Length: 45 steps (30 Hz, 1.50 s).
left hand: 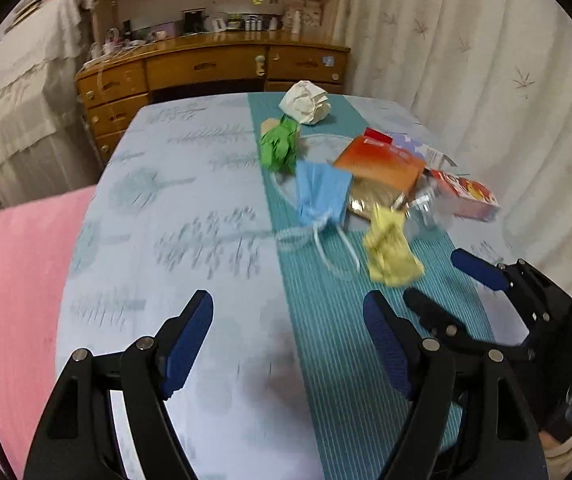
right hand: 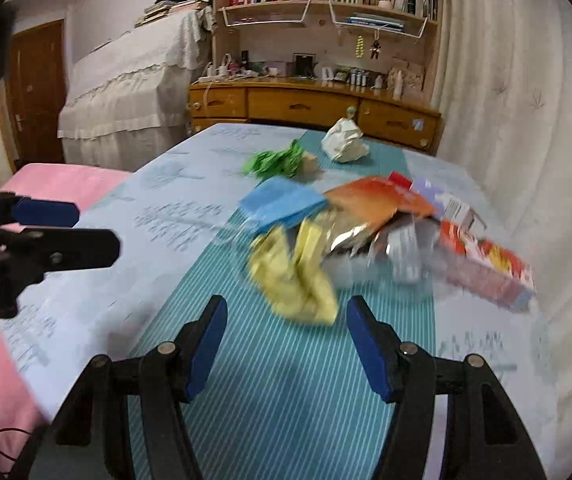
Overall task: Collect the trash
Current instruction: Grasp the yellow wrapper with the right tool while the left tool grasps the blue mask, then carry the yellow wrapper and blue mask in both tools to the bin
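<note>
A bedroom table (right hand: 86, 320) carries trash along its teal centre strip toward the right edge. Left gripper (left hand: 288, 344) gapes empty; the blue mask (right hand: 282, 204) is limp, the yellow wad (right hand: 294, 280) light and crushable: pinch its bulk. Right gripper (right hand: 286, 344) gapes empty.

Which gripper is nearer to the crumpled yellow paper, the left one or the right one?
Right. The right gripper is open just before the yellow paper, which lies almost between its fingers. The left gripper, also open, is farther back and to the paper's left.
</note>
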Tool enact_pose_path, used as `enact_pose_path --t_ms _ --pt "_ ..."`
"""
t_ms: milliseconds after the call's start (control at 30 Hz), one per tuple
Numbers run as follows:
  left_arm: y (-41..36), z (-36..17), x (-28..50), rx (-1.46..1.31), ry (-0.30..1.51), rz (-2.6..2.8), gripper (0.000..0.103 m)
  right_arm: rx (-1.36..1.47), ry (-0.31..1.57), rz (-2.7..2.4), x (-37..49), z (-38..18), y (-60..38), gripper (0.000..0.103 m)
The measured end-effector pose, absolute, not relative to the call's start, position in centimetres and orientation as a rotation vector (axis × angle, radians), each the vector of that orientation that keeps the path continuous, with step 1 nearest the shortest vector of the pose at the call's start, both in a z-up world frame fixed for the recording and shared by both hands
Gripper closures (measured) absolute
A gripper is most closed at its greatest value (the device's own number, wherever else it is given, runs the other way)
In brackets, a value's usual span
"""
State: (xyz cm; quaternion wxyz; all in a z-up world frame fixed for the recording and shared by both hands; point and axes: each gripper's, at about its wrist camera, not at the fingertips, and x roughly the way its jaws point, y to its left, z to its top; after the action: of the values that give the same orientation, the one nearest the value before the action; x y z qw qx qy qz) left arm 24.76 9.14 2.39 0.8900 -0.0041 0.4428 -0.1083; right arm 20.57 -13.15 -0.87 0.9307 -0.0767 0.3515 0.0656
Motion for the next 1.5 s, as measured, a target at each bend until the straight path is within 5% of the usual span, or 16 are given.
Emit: enact_pose_path --t_ms 167,300,433,767,800,833,867,933,1500 --pt "8.0 1.1 29.3 -0.009 0.941 -0.279 0.027 -0.146 0.768 0.130 23.3 -2.4 -13.2 0.041" --pt "7.4 -0.2 32.3 -0.064 0.977 -0.330 0.027 -0.160 0.793 0.137 23.9 -3.8 -13.1 0.071" --pt "7.1 -1.4 35.2 -0.097 0.986 -0.344 0.027 -0.071 0.763 0.185 23.3 -3.3 -14.5 0.090" --pt "5.3 -5.7 39.9 -0.146 1.091 -0.360 0.027 0.133 0.754 0.244 22.3 -2.6 -18.0 0.092" --pt "5.0 -5.6 39.7 -0.129 1.060 -0.346 0.034 0.135 0.750 0.245 22.1 -2.6 -18.1 0.092" --pt "4.7 -5.7 39.6 -0.117 1.056 -0.343 0.053 0.137 0.749 0.245 22.1 -2.5 -18.1 0.092" --pt "4.4 -5.8 39.4 -0.094 1.053 -0.326 0.057 0.141 0.747 0.249 22.0 -2.4 -18.2 0.093" --pt "4.2 -6.0 39.1 -0.097 1.065 -0.331 0.095 0.147 0.746 0.254 21.7 -2.2 -18.2 0.093" --pt "6.8 2.6 18.4 0.023 0.891 -0.426 0.095 0.204 0.721 0.362 10.3 0.9 -16.5 0.093"
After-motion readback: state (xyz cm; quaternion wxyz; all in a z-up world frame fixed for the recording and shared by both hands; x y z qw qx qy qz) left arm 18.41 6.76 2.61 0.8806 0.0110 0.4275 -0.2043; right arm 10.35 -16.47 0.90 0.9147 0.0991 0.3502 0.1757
